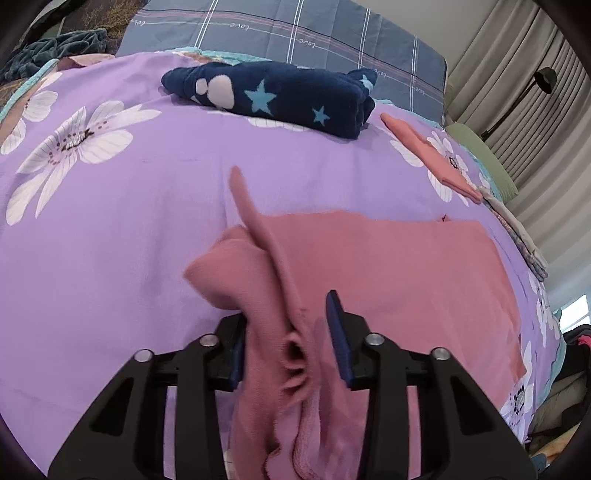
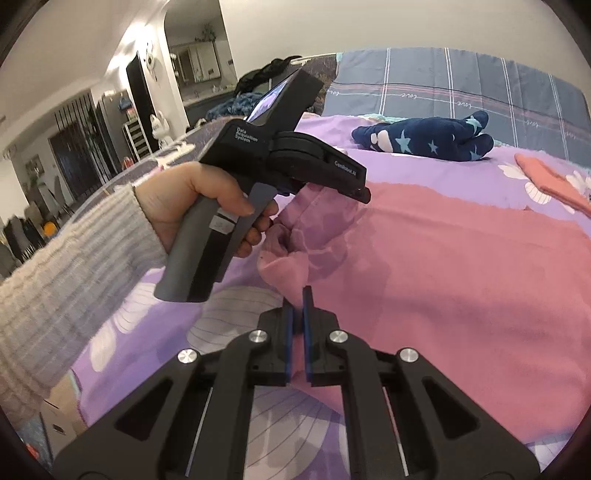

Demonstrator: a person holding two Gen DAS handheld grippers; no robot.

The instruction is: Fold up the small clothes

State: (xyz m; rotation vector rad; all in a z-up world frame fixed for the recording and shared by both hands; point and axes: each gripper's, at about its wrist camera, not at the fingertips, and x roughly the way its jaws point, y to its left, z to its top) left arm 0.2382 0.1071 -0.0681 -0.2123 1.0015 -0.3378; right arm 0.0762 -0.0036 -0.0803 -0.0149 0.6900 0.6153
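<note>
Your left gripper (image 1: 291, 332) has a bunched fold of the pink garment (image 1: 406, 266) between its fingers; the cloth fills most of the gap and lies against the left pad (image 1: 238, 354), but the right pad (image 1: 338, 332) shows a bare blue face on its inner side, so you cannot tell whether the grip is truly tight. The rest of the pink garment lies spread flat on the purple flowered bedspread (image 1: 110, 221), stretching to the right of that gripper.

Your right gripper (image 2: 298, 306) has its fingers pressed nearly together, pinching a thin edge of the pink garment at its near left corner, where the cloth rises in a small peak. Seen from your right wrist, your left hand (image 2: 207, 206), in a cream knitted sleeve (image 2: 74, 266), holds the other tool's handle just left of the raised pink bundle.

Beyond the pink garment, toward the grey checked pillow (image 1: 295, 33), sits a folded navy item with blue stars (image 1: 280, 98). To the right of the pink garment, near the bedspread's edge, lies a folded salmon cloth (image 1: 432, 155).
</note>
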